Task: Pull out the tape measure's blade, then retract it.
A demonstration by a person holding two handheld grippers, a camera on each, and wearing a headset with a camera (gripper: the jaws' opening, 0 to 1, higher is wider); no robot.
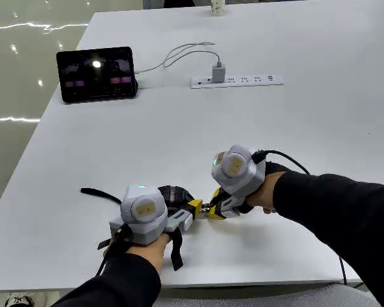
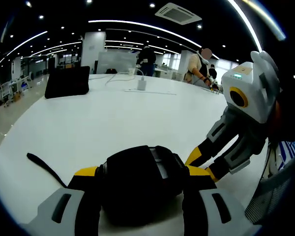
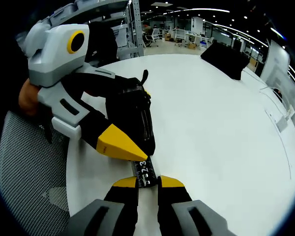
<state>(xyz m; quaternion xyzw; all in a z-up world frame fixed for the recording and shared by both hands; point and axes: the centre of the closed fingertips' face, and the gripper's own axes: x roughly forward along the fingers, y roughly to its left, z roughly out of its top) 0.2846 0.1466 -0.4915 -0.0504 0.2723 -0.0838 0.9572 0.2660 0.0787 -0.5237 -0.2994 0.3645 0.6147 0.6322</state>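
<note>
A black tape measure [image 1: 173, 194] lies near the front edge of the white table [image 1: 288, 128]. My left gripper [image 1: 184, 212] is shut on its body, which sits between the yellow-tipped jaws in the left gripper view [image 2: 140, 187]. My right gripper [image 1: 214, 212] meets it from the right, tip to tip. In the right gripper view, a short length of black blade [image 3: 143, 172] with white numerals comes out of the case [image 3: 132, 113], and the right gripper [image 3: 147, 183] is shut on it. The tape's black strap [image 1: 100, 194] trails left on the table.
A dark tablet [image 1: 96, 73] stands at the back left. A white power strip [image 1: 237, 81] with a plugged charger and cable lies behind the middle. The table's front edge runs just below the hands. People stand far off in the left gripper view.
</note>
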